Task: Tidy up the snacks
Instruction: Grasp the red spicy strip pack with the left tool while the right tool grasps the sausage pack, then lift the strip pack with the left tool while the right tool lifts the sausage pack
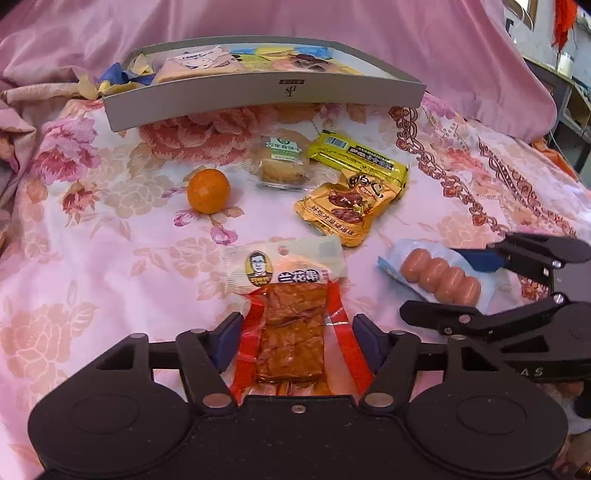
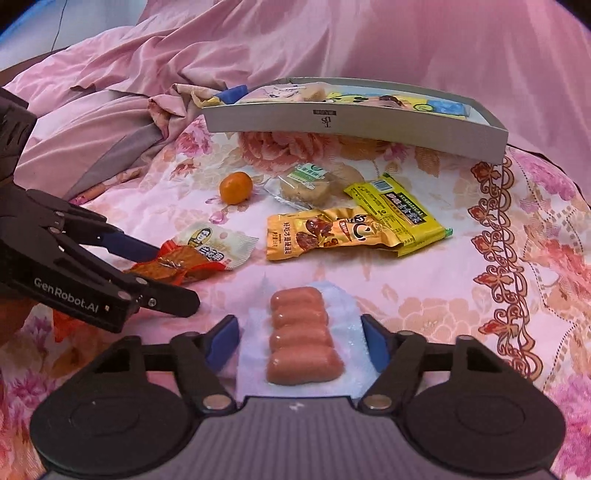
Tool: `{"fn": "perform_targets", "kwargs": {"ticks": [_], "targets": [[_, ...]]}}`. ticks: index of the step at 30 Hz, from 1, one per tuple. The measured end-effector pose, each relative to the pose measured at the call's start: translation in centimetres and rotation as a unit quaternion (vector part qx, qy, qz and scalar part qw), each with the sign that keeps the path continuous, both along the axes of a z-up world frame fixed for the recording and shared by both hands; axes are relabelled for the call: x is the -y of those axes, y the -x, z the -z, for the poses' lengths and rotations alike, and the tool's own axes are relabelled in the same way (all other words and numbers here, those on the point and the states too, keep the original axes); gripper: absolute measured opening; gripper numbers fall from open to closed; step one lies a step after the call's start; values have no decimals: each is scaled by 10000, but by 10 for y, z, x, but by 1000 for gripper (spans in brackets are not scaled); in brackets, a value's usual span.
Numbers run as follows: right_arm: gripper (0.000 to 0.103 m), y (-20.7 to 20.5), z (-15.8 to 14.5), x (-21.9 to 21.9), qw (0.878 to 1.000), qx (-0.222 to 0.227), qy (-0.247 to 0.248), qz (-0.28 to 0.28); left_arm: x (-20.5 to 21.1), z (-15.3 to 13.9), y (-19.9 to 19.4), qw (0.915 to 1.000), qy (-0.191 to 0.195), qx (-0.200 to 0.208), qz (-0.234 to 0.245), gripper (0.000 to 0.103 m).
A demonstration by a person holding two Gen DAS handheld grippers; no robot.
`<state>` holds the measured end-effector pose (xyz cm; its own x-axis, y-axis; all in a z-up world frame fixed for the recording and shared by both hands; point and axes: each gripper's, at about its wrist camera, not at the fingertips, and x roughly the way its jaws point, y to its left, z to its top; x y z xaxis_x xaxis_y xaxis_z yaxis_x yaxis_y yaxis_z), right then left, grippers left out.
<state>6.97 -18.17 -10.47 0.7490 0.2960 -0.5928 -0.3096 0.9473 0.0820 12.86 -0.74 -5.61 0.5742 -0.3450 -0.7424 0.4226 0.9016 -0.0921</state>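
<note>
My left gripper [image 1: 295, 339] is open, with its blue pads on either side of a red tofu snack packet [image 1: 291, 325] lying on the floral bedspread. My right gripper [image 2: 301, 341] is open around a clear pack of pink sausages [image 2: 301, 336]. Each gripper also shows in the other view, the right one [image 1: 476, 288] beside the sausages [image 1: 441, 281] and the left one [image 2: 162, 273] at the tofu packet [image 2: 192, 258]. A grey tray box [image 1: 266, 92] holding several snack packets stands at the back; it also shows in the right wrist view [image 2: 354, 122].
Between the grippers and the box lie a small orange [image 1: 208, 191], a clear-wrapped pastry [image 1: 282, 162], a yellow bar packet [image 1: 358, 158] and an orange-yellow meat snack packet [image 1: 345, 206]. A pink quilt [image 1: 332, 33] is piled behind the box.
</note>
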Motion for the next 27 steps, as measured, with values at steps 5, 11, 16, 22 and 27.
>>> {"fn": "perform_targets", "kwargs": {"ticks": [5, 11, 16, 22, 27], "targets": [[67, 3, -3, -4, 9999, -14, 64, 118, -8, -3, 0, 9994, 252, -116, -225, 62], [71, -1, -4, -8, 9997, -95, 141, 174, -2, 1, 1, 9999, 22, -36, -121, 65], [67, -3, -2, -9, 9995, -142, 76, 262, -7, -2, 0, 9996, 178, -80, -226, 62], [61, 9, -7, -16, 9988, 57, 401, 287, -6, -9, 4, 9994, 154, 90, -311, 51], [58, 15, -10, -21, 9978, 119, 555, 328, -8, -11, 5, 9990, 216, 88, -370, 49]]}}
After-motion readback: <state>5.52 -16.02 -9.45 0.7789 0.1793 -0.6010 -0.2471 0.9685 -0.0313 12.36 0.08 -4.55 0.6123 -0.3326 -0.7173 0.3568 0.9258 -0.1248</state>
